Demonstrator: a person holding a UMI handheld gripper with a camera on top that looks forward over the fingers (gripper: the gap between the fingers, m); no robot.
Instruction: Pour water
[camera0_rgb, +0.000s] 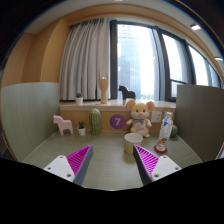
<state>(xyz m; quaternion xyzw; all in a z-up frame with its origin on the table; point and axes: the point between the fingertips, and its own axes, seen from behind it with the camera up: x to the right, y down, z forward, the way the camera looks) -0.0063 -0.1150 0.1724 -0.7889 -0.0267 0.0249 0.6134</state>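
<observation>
A: While the gripper (111, 163) is hovering over the near part of the table (105, 150), how are its fingers standing?

B: They are standing wide apart, with nothing between them. The pink pads (78, 158) are facing each other across a bare stretch of tabletop, and neither is touching anything.

A: Where is the water sitting?

B: A small bottle (166, 127) with a blue label is standing upright beyond the right finger, toward the back of the table. Just ahead of it a red-capped item (161, 147) is resting on the surface, too small to make out. A pale cup (134, 142) is standing between the bottle and the middle of the table, close to the right finger's tip.

A: Is anything crowding that cup?

B: A plush mouse (139, 117) is sitting directly behind it, with a purple round disc (118, 121) just beside the toy. Further left a green cactus-shaped figure (96, 121) is standing upright, and a small pink animal figure (64, 125) is standing near the left divider panel (30, 115).

A: And behind all that?

B: A window ledge is running along the back, carrying a tall pale bottle (104, 89) and a small dark figure (128, 93). Curtains (88, 58) are hanging at the left of the window, and buildings are showing through the glass. The way from the fingers to the cup is lying open, while the toy is blocking the space behind it.
</observation>
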